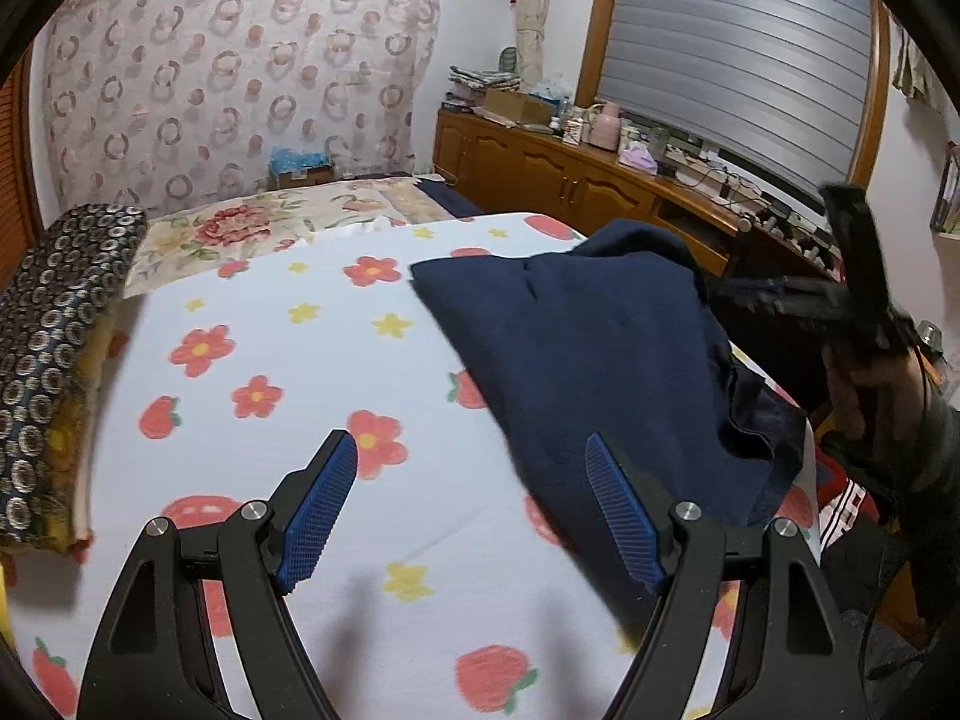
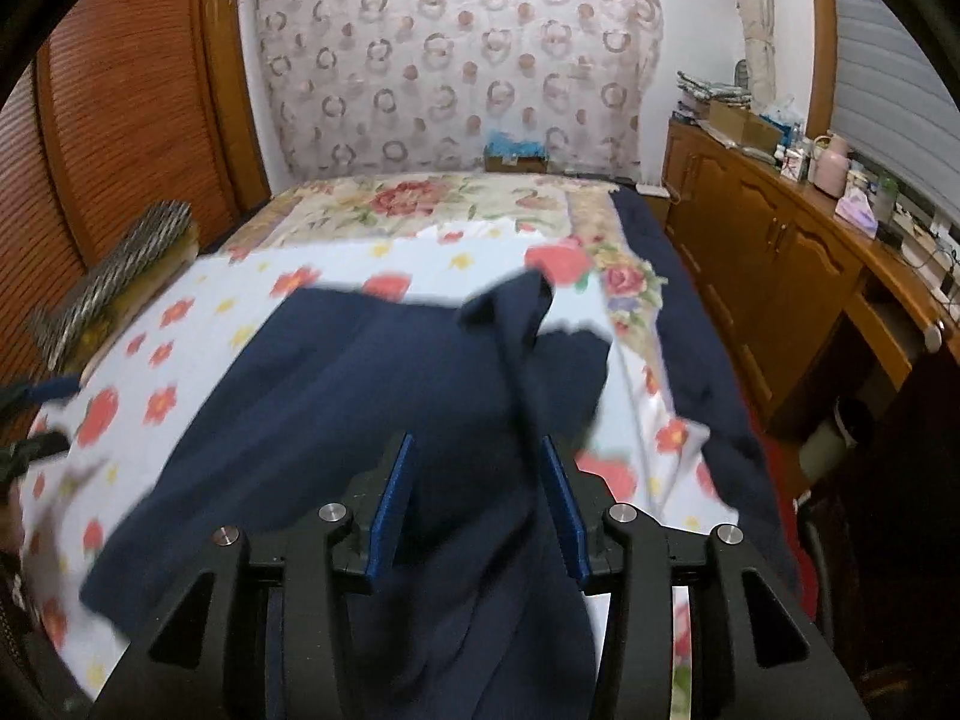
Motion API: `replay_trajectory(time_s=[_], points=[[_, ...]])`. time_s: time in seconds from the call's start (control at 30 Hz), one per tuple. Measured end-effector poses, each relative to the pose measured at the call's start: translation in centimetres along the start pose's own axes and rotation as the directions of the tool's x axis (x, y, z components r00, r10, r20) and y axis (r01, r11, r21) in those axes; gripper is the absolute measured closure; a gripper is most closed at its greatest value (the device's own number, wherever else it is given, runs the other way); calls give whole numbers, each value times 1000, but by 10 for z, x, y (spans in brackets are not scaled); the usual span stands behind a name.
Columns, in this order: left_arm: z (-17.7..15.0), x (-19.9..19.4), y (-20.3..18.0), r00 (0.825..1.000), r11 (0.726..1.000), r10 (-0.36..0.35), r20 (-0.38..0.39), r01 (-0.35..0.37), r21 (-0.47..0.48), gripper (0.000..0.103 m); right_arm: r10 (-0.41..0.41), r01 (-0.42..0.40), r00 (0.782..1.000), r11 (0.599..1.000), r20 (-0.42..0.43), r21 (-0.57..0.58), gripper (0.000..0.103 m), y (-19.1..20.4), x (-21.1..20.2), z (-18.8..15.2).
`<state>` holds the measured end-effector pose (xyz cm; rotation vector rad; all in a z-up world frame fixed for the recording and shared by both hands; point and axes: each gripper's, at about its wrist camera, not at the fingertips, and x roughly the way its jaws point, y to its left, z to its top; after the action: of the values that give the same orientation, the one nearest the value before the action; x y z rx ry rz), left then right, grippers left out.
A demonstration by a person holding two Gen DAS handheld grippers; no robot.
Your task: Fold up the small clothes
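Item: navy garment (image 2: 384, 396) between my right claw's (image 2: 477, 504) spread jaws, unpinched; left claw (image 1: 474, 510) spread, empty; risk: bunched cloth at 12 o'clock folds crooked.

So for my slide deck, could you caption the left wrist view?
Open left gripper hovers over the flowered sheet, beside a dark navy garment.

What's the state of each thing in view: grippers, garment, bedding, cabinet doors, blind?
Left gripper: open, empty, above the sheet.
Right gripper: jaws apart, navy cloth between them; grip unclear.
Navy garment: crumpled, partly lifted, not folded.
Flowered sheet: spread flat on the bed.
Patterned pillow: at the bed's left edge.
Cabinet doors: closed.
Window blind: down.
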<state>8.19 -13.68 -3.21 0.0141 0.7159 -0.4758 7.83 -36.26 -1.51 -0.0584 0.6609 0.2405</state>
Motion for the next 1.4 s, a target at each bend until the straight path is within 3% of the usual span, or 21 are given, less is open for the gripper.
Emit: replay_trajectory(time_s=[0.23, 0.43, 0.47, 0.53, 0.57, 0.63, 0.97, 1.0, 1.1, 1.13, 1.33, 1.37, 1.4], points=[[-4, 11, -15, 999, 1000, -27, -25, 27, 9, 24, 89, -92, 994, 994, -59, -54, 58, 24, -8, -33], [-8, 15, -26, 998, 998, -43, -48, 45, 32, 24, 85, -95, 992, 990, -95, -104, 59, 19, -6, -33], [-8, 15, -28, 998, 998, -48, -49, 50, 35, 24, 87, -97, 991, 989, -97, -110, 64, 18, -9, -34], [-9, 16, -29, 997, 998, -52, -50, 54, 36, 24, 107, -120, 988, 986, -110, -113, 90, 13, -11, -34], [-9, 17, -30, 997, 998, -54, -51, 56, 36, 24, 107, -122, 987, 986, -122, -116, 98, 11, -11, -36], [-10, 17, -31, 997, 997, -58, -51, 60, 38, 24, 97, -115, 986, 985, -137, -131, 101, 9, -11, -40], [-15, 16, -35, 996, 997, -65, -57, 67, 39, 24, 86, -95, 993, 988, -79, -123, 101, 8, -41, -33], [-16, 16, -37, 996, 997, -65, -57, 68, 41, 24, 74, -82, 995, 989, -67, -122, 98, 9, -43, -32], [-16, 16, -38, 996, 997, -68, -57, 71, 43, 24, 33, -39, 998, 992, -47, -124, 68, 23, -40, -34], [-16, 16, -38, 996, 996, -70, -56, 72, 42, 24, 43, -48, 998, 992, -44, -121, 62, 28, -41, -38], [-18, 20, -41, 994, 996, -80, -68, 83, 41, 24, 58, -74, 992, 987, -108, -145, 62, 34, -22, -53], [-19, 20, -41, 994, 995, -83, -71, 86, 41, 24, 54, -72, 991, 986, -122, -149, 67, 33, -20, -53], [-19, 21, -41, 994, 995, -86, -74, 90, 41, 24, 54, -74, 990, 985, -130, -153, 89, 31, -20, -55]])
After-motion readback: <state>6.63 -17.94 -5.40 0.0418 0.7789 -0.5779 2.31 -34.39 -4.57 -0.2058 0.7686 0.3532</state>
